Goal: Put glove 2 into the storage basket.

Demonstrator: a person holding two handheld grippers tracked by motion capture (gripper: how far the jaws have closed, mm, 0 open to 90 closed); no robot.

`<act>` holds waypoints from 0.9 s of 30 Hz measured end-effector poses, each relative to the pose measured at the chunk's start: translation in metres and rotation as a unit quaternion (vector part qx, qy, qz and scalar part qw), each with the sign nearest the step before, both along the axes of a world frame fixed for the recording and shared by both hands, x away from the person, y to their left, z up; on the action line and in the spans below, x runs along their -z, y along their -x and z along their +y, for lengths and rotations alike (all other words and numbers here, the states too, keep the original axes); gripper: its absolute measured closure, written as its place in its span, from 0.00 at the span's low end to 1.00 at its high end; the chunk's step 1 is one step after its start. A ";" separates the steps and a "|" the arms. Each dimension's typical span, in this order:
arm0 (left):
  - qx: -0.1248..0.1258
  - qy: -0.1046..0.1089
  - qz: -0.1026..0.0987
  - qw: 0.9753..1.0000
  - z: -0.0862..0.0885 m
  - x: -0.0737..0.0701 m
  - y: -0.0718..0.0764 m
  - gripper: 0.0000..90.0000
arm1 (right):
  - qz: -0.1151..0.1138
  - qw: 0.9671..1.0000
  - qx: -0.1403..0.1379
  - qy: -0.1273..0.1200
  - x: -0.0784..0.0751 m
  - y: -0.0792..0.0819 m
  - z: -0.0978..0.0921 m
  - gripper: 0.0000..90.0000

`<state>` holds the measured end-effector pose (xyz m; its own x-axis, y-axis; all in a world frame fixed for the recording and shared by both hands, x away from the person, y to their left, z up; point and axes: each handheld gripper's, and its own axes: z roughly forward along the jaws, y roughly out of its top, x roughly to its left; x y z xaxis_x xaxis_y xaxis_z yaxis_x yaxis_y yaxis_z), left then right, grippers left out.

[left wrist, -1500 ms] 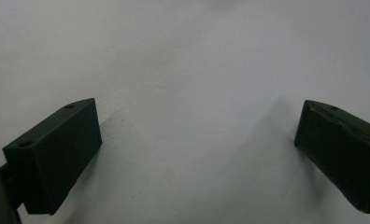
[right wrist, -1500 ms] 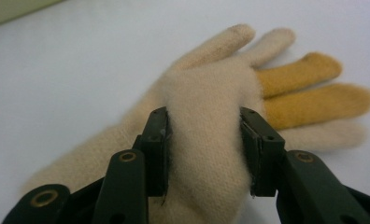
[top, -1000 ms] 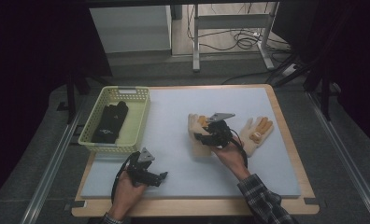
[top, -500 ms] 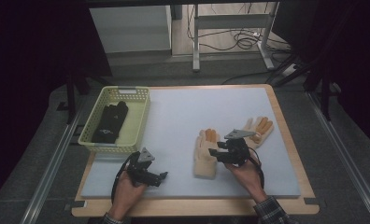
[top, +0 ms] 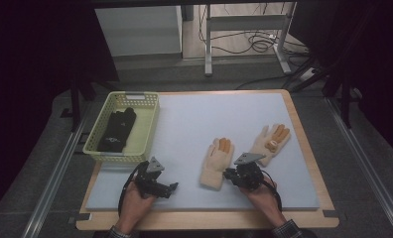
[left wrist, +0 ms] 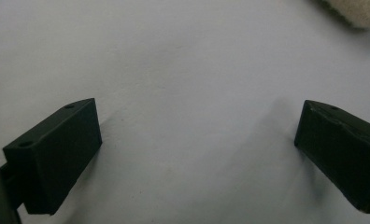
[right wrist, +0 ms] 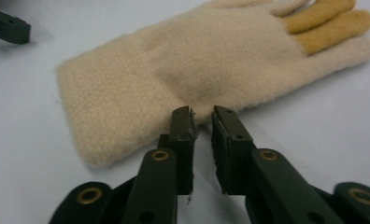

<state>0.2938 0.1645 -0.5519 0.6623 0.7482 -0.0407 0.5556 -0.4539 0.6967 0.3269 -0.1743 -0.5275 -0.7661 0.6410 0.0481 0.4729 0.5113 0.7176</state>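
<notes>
A cream fleece glove point(top: 216, 162) with orange fingers lies flat on the pale blue mat point(top: 194, 124), cuff toward me. My right gripper point(top: 228, 174) sits just at its right edge. In the right gripper view the jaws point(right wrist: 202, 114) stand a narrow gap apart with their tips at the glove point(right wrist: 197, 70) edge and nothing pinched between them. A matching second glove point(top: 270, 143) lies farther right. My left gripper point(top: 170, 188) rests low on the mat to the left of the glove, wide open point(left wrist: 197, 149) over bare mat. A corner of the glove point(left wrist: 356, 11) shows at the top right there.
A yellow-green basket point(top: 150, 134) at the mat's left holds a black glove point(top: 116, 130). The wooden table rim point(top: 303, 148) frames the mat. Metal rails run along both sides. Cables and a table leg lie on the floor beyond.
The right gripper pulled the cream glove toward me, then drew back to its right edge while the glove stayed put. The left gripper has not moved.
</notes>
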 end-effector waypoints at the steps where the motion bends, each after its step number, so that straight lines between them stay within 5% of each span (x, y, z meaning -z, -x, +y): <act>1: 0.000 0.000 0.000 1.000 0.000 0.000 0.000 0.01 | -0.003 1.000 0.001 0.000 -0.002 -0.001 -0.002 0.82; 11: 0.000 0.000 0.000 1.000 0.000 0.000 0.000 0.01 | -0.025 0.997 0.069 -0.004 -0.026 -0.026 -0.048 0.75; 23: 0.000 0.000 0.000 1.000 0.000 0.000 0.000 0.01 | -0.048 0.981 0.188 -0.001 -0.039 -0.069 -0.123 0.59; 27: 0.000 0.000 0.000 1.000 0.000 0.000 0.000 0.01 | -0.039 0.980 0.197 -0.006 -0.031 -0.076 -0.129 0.48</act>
<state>0.2939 0.1645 -0.5519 0.6622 0.7482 -0.0413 0.5561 -0.4537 0.6963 0.4031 -0.3030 -0.4963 -0.4619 0.8869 0.0083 0.5749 0.2922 0.7643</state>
